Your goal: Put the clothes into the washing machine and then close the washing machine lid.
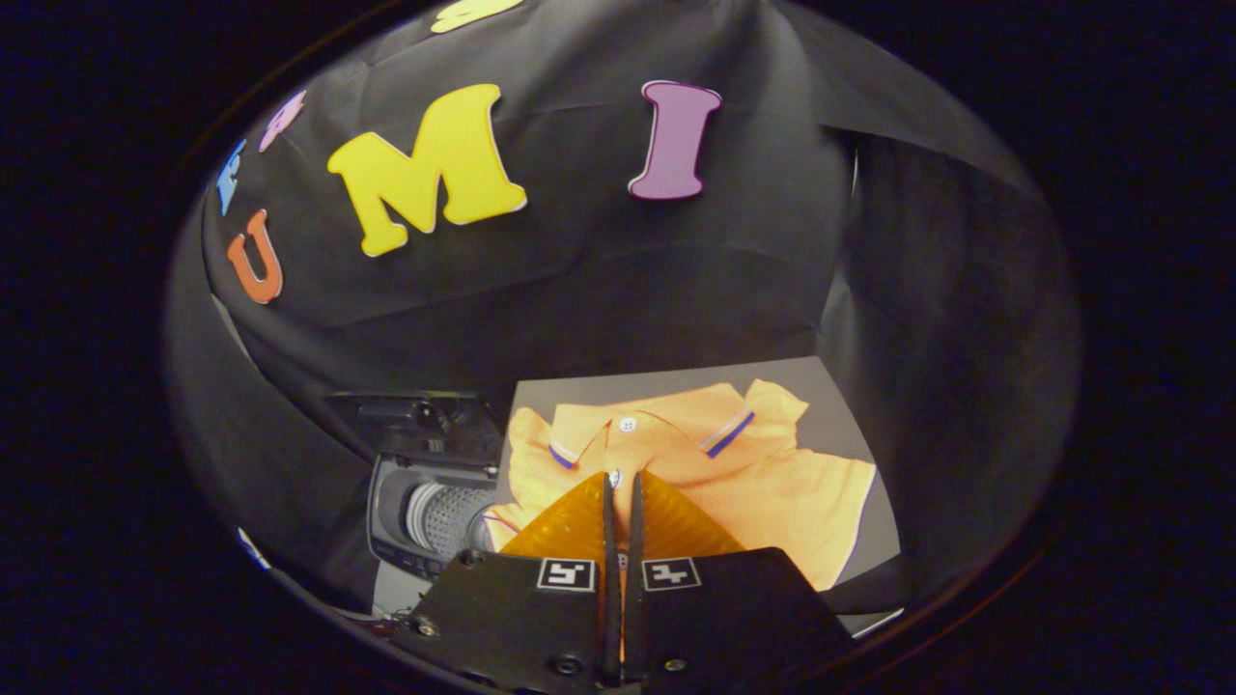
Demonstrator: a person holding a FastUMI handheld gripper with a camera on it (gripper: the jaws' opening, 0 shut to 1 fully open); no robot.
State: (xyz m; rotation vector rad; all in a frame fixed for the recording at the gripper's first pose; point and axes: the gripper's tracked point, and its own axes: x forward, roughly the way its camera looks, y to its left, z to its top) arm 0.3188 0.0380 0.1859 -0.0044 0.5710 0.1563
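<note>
One shirt [734, 463], orange, spread flat on grey surface [840, 405], collar facing gripper [623, 483]. Fingers nearly together, tips at the placket, likely pinching cloth there; true clamp hard to tell. Washer [435, 512] just beside, lid up, drum open, ready for loading.

My gripper [623, 480], fingers nearly together, tips over the orange polo shirt [772, 483]; open-lidded washing machine [435, 502] just beside it.

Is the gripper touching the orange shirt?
Cannot tell. In the gripper view the gripper has its fingers almost together, tips overlapping the shirt near its buttons, but neither contact nor a gap shows plainly.
</note>
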